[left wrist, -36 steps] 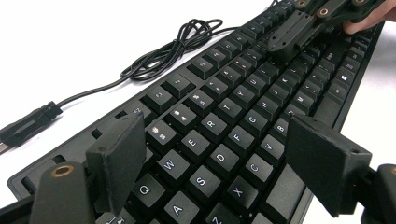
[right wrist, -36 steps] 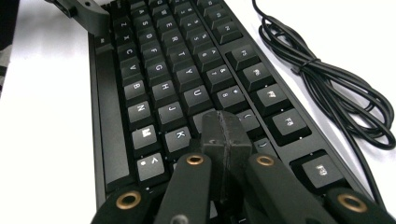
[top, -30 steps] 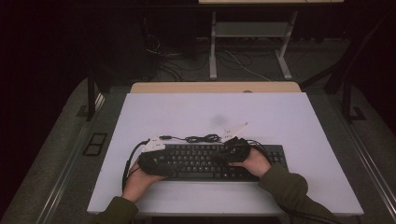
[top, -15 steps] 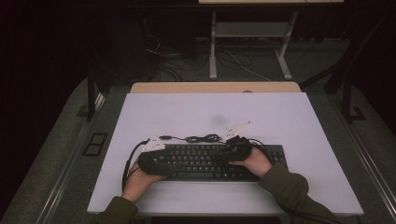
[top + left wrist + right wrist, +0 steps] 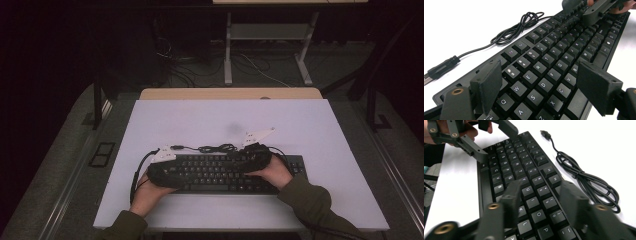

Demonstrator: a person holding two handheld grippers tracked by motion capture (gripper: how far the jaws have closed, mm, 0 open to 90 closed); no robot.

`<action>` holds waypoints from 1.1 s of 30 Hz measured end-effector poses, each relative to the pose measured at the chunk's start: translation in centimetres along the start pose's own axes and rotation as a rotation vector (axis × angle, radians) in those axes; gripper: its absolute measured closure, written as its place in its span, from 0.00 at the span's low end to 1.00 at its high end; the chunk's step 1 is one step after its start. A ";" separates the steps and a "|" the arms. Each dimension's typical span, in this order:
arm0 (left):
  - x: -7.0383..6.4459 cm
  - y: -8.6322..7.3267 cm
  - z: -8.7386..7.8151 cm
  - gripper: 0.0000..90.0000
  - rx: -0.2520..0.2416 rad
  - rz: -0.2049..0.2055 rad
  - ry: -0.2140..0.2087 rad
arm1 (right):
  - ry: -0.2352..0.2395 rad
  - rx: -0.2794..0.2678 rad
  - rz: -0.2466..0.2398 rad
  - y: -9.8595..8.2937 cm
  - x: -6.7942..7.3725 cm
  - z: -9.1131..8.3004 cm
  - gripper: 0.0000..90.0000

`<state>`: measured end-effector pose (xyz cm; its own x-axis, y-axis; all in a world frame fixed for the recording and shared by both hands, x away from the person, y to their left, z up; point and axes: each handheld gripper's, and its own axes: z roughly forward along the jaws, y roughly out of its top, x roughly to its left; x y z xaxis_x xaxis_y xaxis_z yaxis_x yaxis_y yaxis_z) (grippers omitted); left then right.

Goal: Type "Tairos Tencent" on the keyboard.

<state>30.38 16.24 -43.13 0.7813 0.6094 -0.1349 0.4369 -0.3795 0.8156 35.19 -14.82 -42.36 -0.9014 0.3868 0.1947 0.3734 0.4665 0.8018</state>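
- My left gripper [image 5: 539,92] hangs over the left end of the black keyboard [image 5: 227,172], jaws spread wide apart with nothing between them; the Q, W, A, S, X and C keys show in the gap below.
- My right gripper [image 5: 541,202] hovers over the keyboard's right-of-middle keys, jaws also apart and holding nothing; the K, L, O and P keys lie beneath them.
- The keyboard lies flat on the white table [image 5: 320,125], near the front edge on my side, its long side running across the table.
- The keyboard's cable [image 5: 516,27] lies in a loose bundle on the table just behind the keyboard's back edge, roughly between my 2 grippers; its plug [image 5: 441,68] rests free on the table beyond the keyboard's left rear corner.
- In the right gripper view my left hand [image 5: 461,130] and its gripper stand at the far end of the keyboard; in the left gripper view the right gripper sits over the far keys.
- Behind the cable the white table stretches bare to its back edge; bare white also shows to the right of the keyboard and in a narrow strip in front of it.
- Past the table stand a wooden strip [image 5: 230,93] and dark floor with loose wires [image 5: 185,60].
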 end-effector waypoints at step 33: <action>0.9 -0.7 -1.6 0.78 0.024 0.034 -0.018 | -0.059 -0.025 0.038 -0.6 -0.5 1.0 0.20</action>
<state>30.09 18.13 -42.92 0.8036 0.5833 -0.1180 0.4206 -0.4166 0.8059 35.65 -14.55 -43.52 -0.8718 0.4506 0.1920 0.4008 0.4311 0.8084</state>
